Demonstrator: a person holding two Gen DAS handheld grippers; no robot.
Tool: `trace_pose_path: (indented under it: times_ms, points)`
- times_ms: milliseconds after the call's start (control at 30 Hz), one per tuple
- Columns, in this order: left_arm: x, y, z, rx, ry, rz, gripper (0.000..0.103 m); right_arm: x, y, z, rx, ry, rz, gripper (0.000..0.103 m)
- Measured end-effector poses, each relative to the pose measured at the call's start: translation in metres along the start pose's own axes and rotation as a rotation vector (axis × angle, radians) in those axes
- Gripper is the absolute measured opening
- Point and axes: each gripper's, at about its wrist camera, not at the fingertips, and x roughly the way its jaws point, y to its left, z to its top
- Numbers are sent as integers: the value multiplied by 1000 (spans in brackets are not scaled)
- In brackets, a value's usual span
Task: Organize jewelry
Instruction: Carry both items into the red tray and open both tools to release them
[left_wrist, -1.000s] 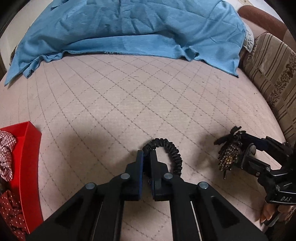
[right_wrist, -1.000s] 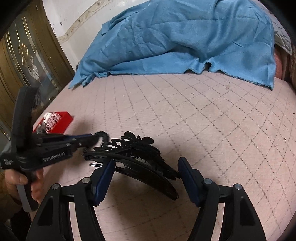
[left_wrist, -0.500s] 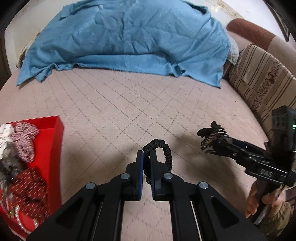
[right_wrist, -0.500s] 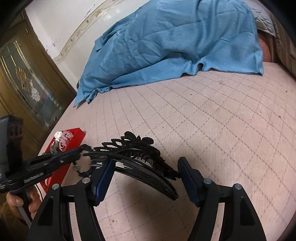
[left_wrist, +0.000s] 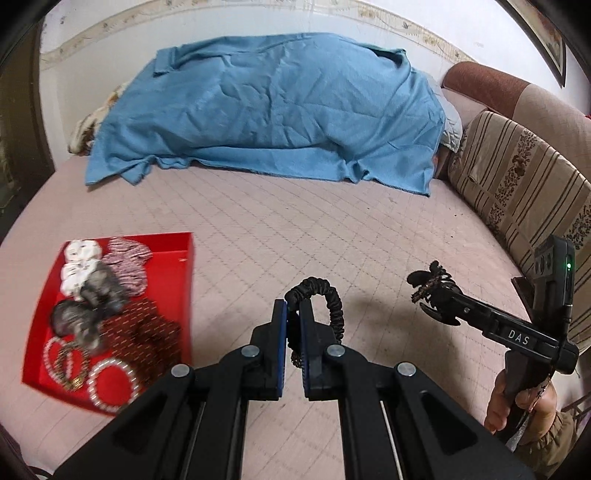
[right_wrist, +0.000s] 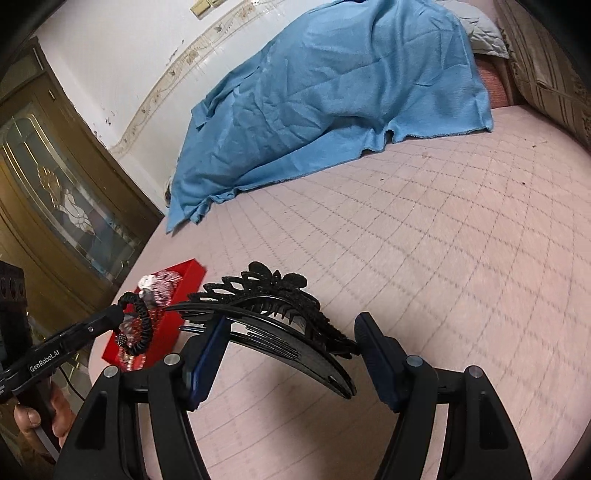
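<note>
My left gripper is shut on a black coiled hair tie and holds it above the pink quilted bed. The tie also shows in the right wrist view, over the red tray. My right gripper is shut on a large black ornate hair clip that spans its jaws; it also shows at the right of the left wrist view. A red tray at the left holds scrunchies and beaded bracelets. It also shows in the right wrist view.
A blue blanket covers the far part of the bed. A striped sofa back runs along the right. A wooden door with glass stands to the left of the bed.
Both grippers have risen from the bed with their items. The left view has swung left, so the whole red tray has come into sight.
</note>
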Motion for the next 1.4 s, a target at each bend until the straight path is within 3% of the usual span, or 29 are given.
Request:
trace_pose_path:
  times_ms: [267,633,967,1400]
  points:
    - [-41,17,-17,-26,-38,45,6,-21,25,-18,21,-13,24,74]
    - [-69,31,-31,-17,-66,134,6,-34,66,-27,-46,-2,20,74]
    - [-81,45,-37,-23,-79,195,6,-37,93,-30,-87,1,4,74]
    - [-86,65,-42,-53,-83,204,6,-30,123,-26,-130,17,-2,74]
